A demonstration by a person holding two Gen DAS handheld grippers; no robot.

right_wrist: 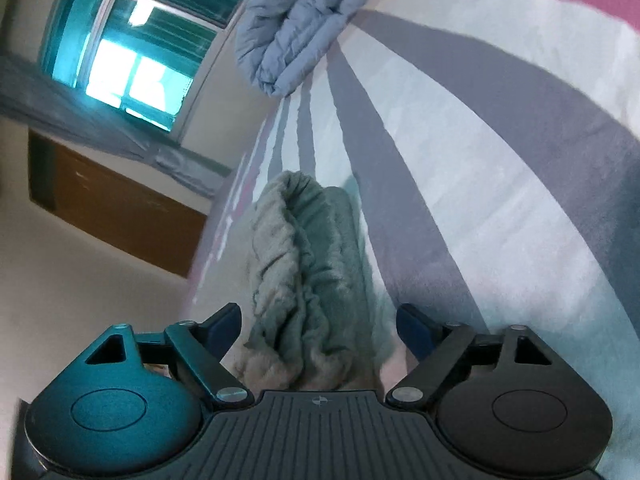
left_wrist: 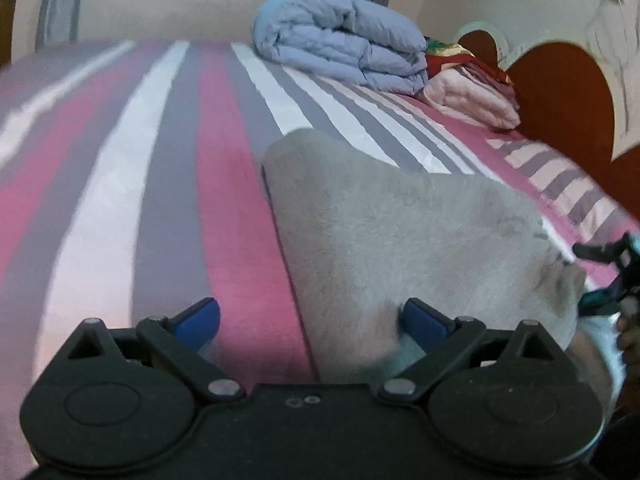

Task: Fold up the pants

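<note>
The left gripper (left_wrist: 310,322) is hovering with jaws spread wide, gripping nothing; the grey pants (left_wrist: 400,248) are lying on the striped bedspread (left_wrist: 168,184) just ahead, under its right finger. The right gripper (right_wrist: 320,330) is standing wide apart, the pants' bunched waistband (right_wrist: 300,264) lying loose between its fingers.

The pants (left_wrist: 400,240) lie folded on the bed (left_wrist: 160,180), near its front edge and toward the right. Behind them, at the far side of the bed, a folded quilt (left_wrist: 340,44) rests on the sheet, with a stack of folded cloths (left_wrist: 472,96) just beside it on the right, against the headboard (left_wrist: 560,92). Beyond the bed, a window (right_wrist: 132,32) sits in the wall above a cupboard (right_wrist: 116,204)
</note>
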